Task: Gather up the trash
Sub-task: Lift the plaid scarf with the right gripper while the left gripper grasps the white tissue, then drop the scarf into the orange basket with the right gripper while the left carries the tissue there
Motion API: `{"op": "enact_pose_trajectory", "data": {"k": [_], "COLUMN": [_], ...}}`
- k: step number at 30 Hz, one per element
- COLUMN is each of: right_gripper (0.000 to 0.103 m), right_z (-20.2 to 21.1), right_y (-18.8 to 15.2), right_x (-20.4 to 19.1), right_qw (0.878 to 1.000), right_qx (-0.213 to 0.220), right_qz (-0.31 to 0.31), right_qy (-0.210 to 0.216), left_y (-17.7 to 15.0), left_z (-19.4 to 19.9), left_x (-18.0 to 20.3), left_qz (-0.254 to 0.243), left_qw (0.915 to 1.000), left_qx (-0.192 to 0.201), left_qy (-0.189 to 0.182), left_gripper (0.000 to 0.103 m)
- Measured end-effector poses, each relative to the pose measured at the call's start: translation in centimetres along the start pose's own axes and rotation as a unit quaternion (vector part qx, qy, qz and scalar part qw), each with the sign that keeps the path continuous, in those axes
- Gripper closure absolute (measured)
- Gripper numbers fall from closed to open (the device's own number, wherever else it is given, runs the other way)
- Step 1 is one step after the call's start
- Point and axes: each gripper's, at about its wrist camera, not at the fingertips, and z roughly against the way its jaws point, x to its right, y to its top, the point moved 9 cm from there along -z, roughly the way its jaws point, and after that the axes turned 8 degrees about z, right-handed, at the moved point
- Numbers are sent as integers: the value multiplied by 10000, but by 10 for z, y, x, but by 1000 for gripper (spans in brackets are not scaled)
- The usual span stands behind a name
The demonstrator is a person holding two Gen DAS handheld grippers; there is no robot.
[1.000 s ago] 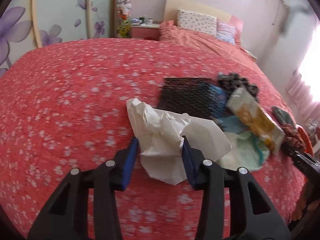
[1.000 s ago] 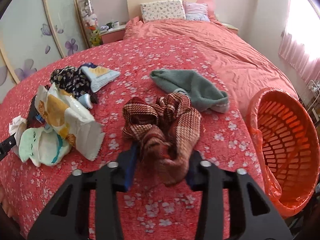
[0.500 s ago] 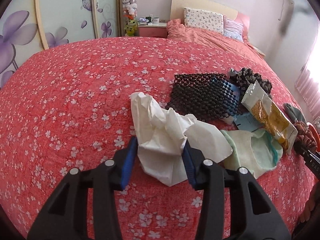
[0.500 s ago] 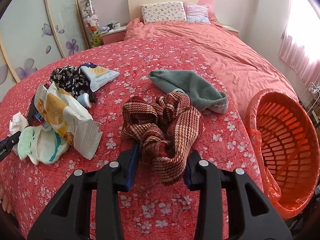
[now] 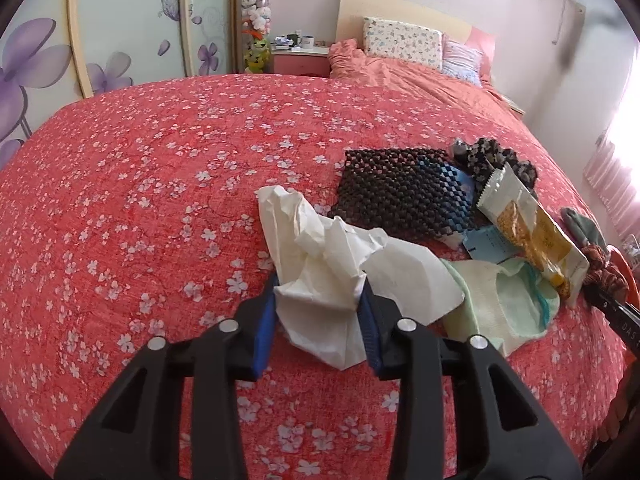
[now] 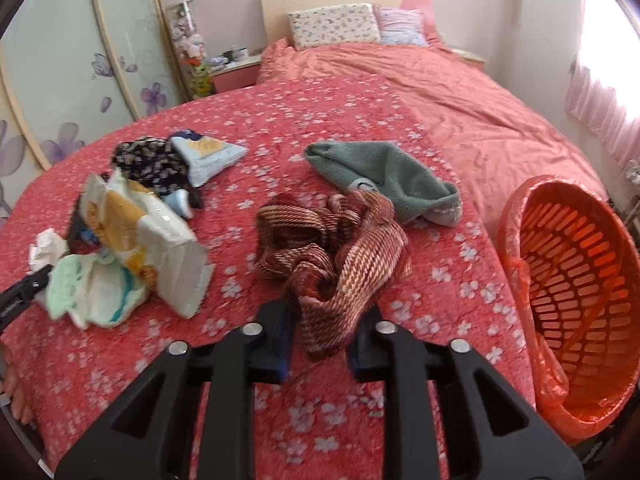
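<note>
My left gripper (image 5: 318, 312) is shut on a crumpled white paper (image 5: 320, 256) that lies on the red flowered bedspread (image 5: 140, 184). My right gripper (image 6: 326, 334) is shut on a red-brown striped cloth (image 6: 340, 240) bunched on the bed. An orange plastic basket (image 6: 576, 292) lined with an orange bag lies tilted at the bed's right edge, to the right of my right gripper. A white and yellow snack wrapper (image 6: 148, 232) and a pale green wrapper (image 6: 88, 292) lie between the two grippers; both show in the left wrist view too, the snack wrapper (image 5: 532, 232) and the green one (image 5: 500, 300).
A dark beaded mat (image 5: 400, 188), a dark flowered cloth (image 6: 148, 160), a light blue packet (image 6: 208, 156) and a green towel (image 6: 384, 176) lie on the bed. Pillows (image 6: 332, 24) and a bedside table (image 5: 300, 56) stand at the far end.
The left gripper has drawn slightly back with the white paper. The right gripper has closed tighter on the striped cloth and shifted slightly left, so the basket looms larger at right.
</note>
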Motion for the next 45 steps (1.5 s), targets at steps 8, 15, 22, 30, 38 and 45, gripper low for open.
{"op": "enact_pose_trajectory", "data": {"k": [8, 15, 22, 30, 38, 45], "right_gripper": [83, 83, 83, 83, 84, 83], "right_z": [48, 78, 110, 130, 138, 137], "right_y": [9, 10, 8, 0, -11, -21], "right_x": [4, 19, 46, 87, 141, 188], "right_qw": [9987, 9969, 9936, 9889, 9820, 9768], "right_qx": [511, 779, 1073, 1271, 1400, 1404], "right_qz": [-23, -134, -245, -506, -946, -1289], "right_qy": [38, -18, -257, -576, -845, -974], "left_y": [3, 11, 8, -10, -41, -73], "left_z": [30, 75, 107, 129, 135, 124], "left_x": [3, 42, 106, 197, 291, 370], "left_qz": [-11, -275, -719, -1230, -1740, -2141], "left_qw": [9996, 9968, 9895, 9754, 9547, 9372], "left_qx": [177, 527, 734, 741, 596, 296], "left_qy": [-210, -540, -1013, -1674, -2339, -2739], "left_gripper": [68, 68, 68, 68, 68, 67]}}
